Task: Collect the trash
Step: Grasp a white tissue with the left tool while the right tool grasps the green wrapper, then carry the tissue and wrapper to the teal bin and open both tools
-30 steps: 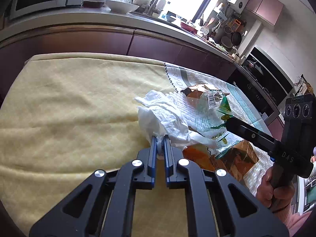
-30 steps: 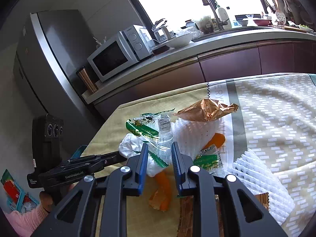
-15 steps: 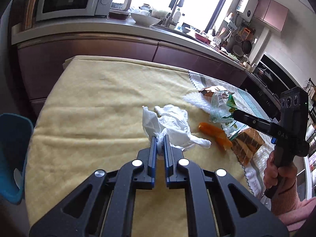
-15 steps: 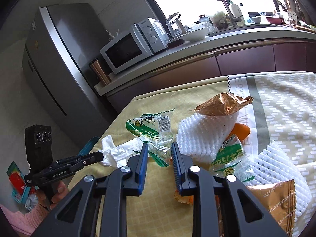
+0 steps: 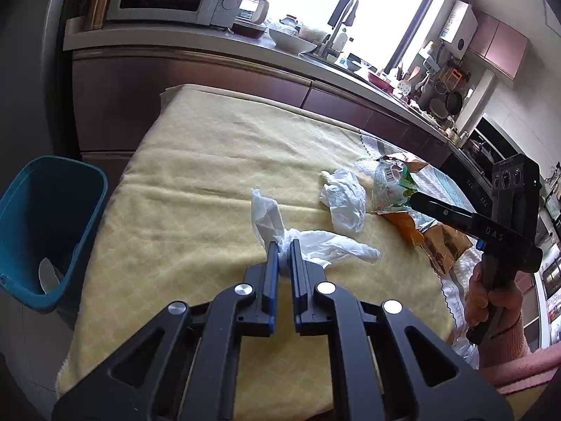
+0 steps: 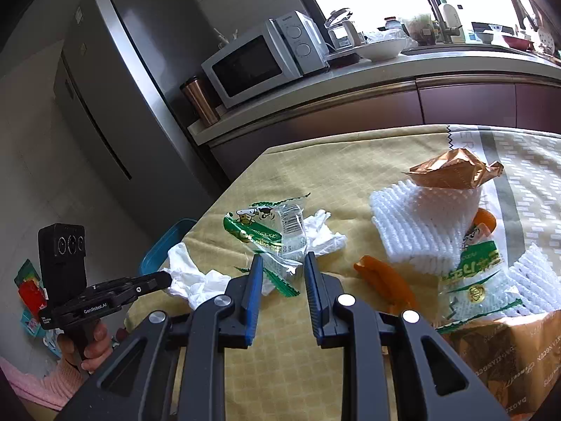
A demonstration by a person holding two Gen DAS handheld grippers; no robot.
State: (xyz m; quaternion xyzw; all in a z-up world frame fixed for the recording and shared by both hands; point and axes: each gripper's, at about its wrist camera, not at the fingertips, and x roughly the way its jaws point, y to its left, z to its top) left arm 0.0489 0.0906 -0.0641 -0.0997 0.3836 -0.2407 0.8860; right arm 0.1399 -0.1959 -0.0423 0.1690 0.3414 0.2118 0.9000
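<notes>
My left gripper (image 5: 283, 247) is shut on a crumpled white tissue (image 5: 270, 217) held just over the yellow tablecloth (image 5: 196, 182). The right wrist view shows the same gripper (image 6: 164, 277) at the table's left edge, tissue (image 6: 191, 279) in its tip. Between the blue pads of my right gripper (image 6: 283, 263) hangs a green-and-clear wrapper (image 6: 270, 229), gripped and lifted; the left wrist view shows that gripper (image 5: 413, 198) with the wrapper (image 5: 389, 184). A teal bin (image 5: 52, 224) stands on the floor left of the table.
A second white tissue (image 5: 345, 200) lies on the cloth. White foam netting (image 6: 420, 224), a copper wrapper (image 6: 452, 172), orange peel (image 6: 382, 280), another green wrapper (image 6: 473, 273) and a brown bag (image 6: 508, 361) sit to the right. Kitchen counter with microwave (image 6: 259, 63) behind.
Both grippers moved left across the table with their loads. The tissue left the trash pile, a second tissue stayed on the cloth, and the teal bin came into view.
</notes>
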